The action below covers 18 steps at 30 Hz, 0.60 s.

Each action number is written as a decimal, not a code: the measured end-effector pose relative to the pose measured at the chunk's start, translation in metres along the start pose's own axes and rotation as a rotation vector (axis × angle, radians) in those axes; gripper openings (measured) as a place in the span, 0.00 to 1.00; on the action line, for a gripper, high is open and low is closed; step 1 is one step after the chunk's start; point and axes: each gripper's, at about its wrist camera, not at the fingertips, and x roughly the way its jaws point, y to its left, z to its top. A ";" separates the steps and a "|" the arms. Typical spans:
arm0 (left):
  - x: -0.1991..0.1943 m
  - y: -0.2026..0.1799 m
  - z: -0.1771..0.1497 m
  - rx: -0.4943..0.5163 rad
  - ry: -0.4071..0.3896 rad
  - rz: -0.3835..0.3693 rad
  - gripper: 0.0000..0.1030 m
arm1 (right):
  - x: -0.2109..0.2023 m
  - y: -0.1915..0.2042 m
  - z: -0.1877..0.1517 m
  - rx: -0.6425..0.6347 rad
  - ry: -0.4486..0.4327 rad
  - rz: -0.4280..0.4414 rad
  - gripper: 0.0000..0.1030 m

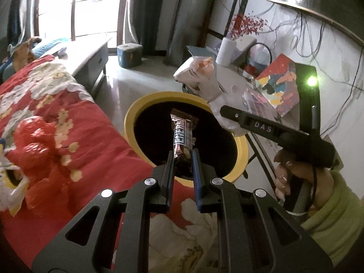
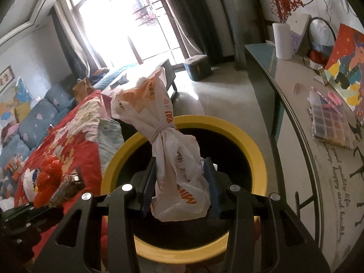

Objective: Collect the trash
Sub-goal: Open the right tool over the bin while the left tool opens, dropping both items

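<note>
At the left of the left wrist view, a red blanket is lying on the bed. In the middle, my left gripper is squeezing a snack bar wrapper over the yellow bin. At the right, my other tool is showing. In the right wrist view, my right gripper is pinching a tied white bag in the middle, above the yellow bin's rim. A table is standing at the right.
</note>
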 end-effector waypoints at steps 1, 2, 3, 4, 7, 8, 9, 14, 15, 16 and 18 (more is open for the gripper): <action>0.004 -0.001 0.001 0.005 0.005 0.002 0.10 | 0.000 -0.001 0.000 0.004 0.003 -0.001 0.39; 0.007 -0.001 0.001 0.005 0.009 0.000 0.10 | 0.001 -0.003 -0.001 0.007 0.006 -0.003 0.39; 0.011 -0.001 0.002 0.004 0.015 -0.005 0.10 | 0.002 -0.005 0.000 0.011 0.008 -0.007 0.40; 0.016 0.000 0.004 0.004 0.023 -0.005 0.10 | 0.003 -0.006 -0.001 0.014 0.011 -0.007 0.40; 0.026 -0.002 0.006 0.014 0.037 0.001 0.10 | 0.005 -0.009 -0.001 0.024 0.019 -0.006 0.43; 0.029 -0.001 0.007 0.015 0.040 0.003 0.10 | 0.005 -0.009 -0.001 0.026 0.022 -0.005 0.45; 0.032 0.000 0.008 0.013 0.042 0.004 0.10 | 0.006 -0.009 -0.002 0.029 0.027 -0.002 0.47; 0.031 0.004 0.008 -0.010 0.019 0.017 0.41 | 0.007 -0.013 -0.001 0.056 0.027 -0.012 0.56; 0.028 0.005 0.007 -0.011 0.009 0.022 0.43 | 0.007 -0.014 -0.001 0.060 0.025 -0.016 0.56; 0.025 0.005 0.007 -0.011 -0.005 0.029 0.49 | 0.007 -0.014 -0.001 0.061 0.022 -0.020 0.57; 0.018 0.008 0.008 -0.021 -0.032 0.036 0.63 | 0.006 -0.012 -0.001 0.054 0.016 -0.039 0.62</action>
